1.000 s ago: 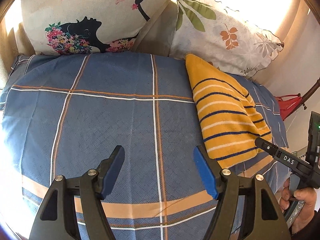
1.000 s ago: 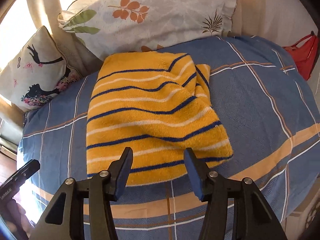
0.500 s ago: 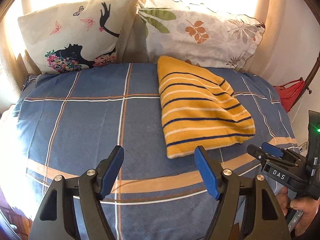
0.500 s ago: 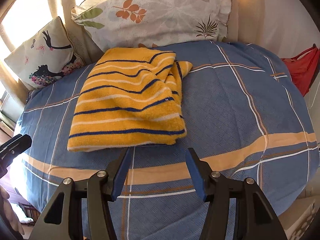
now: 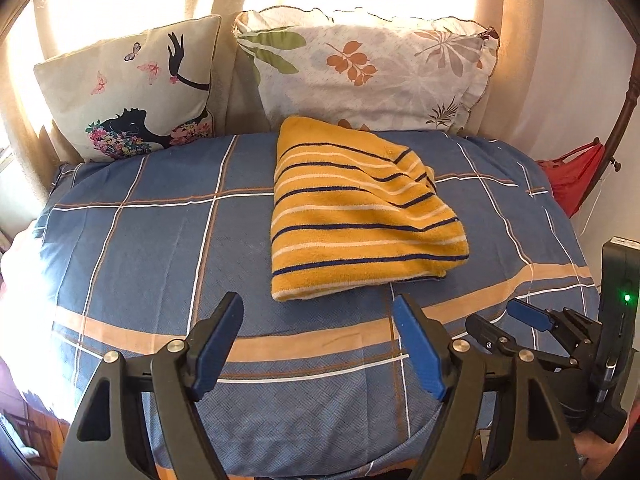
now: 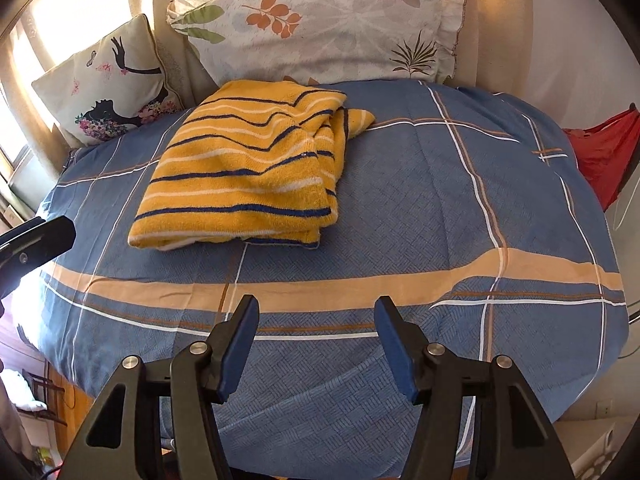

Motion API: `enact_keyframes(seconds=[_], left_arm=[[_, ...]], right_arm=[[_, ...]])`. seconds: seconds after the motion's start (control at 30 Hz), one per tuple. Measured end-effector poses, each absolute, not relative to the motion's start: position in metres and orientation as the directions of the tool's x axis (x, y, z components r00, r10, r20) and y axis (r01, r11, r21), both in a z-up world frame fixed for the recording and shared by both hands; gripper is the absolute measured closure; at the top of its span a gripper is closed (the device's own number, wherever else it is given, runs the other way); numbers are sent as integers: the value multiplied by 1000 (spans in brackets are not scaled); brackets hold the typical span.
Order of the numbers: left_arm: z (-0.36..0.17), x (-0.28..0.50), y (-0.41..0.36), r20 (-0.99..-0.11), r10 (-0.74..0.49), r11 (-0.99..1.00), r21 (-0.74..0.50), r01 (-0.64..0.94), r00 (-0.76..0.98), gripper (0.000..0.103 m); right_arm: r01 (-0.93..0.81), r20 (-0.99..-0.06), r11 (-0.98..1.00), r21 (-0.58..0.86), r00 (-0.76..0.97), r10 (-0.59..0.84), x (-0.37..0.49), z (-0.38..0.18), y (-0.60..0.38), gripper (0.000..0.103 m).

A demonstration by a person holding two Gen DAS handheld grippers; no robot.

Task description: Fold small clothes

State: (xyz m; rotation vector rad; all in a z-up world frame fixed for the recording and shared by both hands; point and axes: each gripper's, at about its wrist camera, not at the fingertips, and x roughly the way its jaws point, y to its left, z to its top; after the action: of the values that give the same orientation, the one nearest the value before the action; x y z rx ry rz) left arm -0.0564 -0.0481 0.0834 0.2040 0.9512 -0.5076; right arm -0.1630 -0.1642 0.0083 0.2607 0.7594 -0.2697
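A yellow garment with navy and white stripes [image 5: 360,216] lies folded in a flat rectangle on the blue plaid bed cover [image 5: 160,248], toward the pillows. It also shows in the right wrist view [image 6: 256,172]. My left gripper [image 5: 320,312] is open and empty, held back over the near part of the bed, short of the garment's near edge. My right gripper [image 6: 316,312] is open and empty, also well back from the garment. The right gripper shows at the right edge of the left wrist view [image 5: 532,320].
Two pillows lean at the head: one with a silhouette print [image 5: 136,92], one with a leaf print [image 5: 368,68]. A red cloth [image 5: 576,176] hangs at the right beside the bed. The bed's near edge drops to a wooden floor [image 6: 36,412].
Both grippers have pulled back from the garment toward the near edge of the bed. The garment now lies farther off and stays folded where it was.
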Motion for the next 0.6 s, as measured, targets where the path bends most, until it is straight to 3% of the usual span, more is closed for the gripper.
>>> enact_keyframes(seconds=[0.6], left_arm=[[88, -68, -41, -802, -330, 884, -78, 461, 498, 25]], right_arm=[[296, -701, 950, 102, 699, -142, -172, 4, -156, 37]])
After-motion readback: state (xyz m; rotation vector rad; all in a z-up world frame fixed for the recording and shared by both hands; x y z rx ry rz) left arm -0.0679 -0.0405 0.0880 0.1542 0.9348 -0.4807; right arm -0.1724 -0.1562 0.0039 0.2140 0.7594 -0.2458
